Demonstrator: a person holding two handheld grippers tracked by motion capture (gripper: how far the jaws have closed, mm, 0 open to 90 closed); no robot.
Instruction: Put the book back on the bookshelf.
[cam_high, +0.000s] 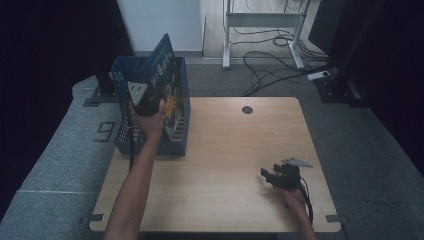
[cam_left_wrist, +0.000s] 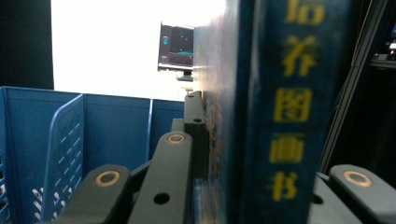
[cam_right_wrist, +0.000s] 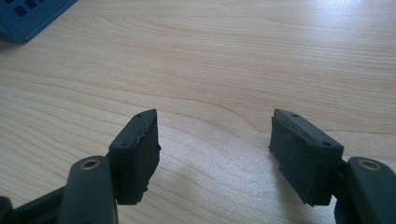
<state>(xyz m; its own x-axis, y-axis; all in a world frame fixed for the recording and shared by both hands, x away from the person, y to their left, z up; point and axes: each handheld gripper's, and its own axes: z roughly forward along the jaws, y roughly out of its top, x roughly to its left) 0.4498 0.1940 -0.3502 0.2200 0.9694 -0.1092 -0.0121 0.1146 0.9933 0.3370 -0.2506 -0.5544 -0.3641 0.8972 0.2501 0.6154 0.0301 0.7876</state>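
Wooden table (cam_high: 220, 165) lay mostly bare. At upper left, the left gripper (cam_high: 145, 102) clamped a blue book (cam_high: 162, 75) upright over the blue basket (cam_high: 175, 145), probably for filing; the right gripper (cam_high: 274, 177) rested lower right, jaws apart.

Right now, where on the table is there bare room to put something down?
The wooden table is bare from the blue basket across to its right edge, and along the near edge between both arms. The right gripper, open, rests at near right. The far-left corner is crowded: the left gripper holds a book in the basket.
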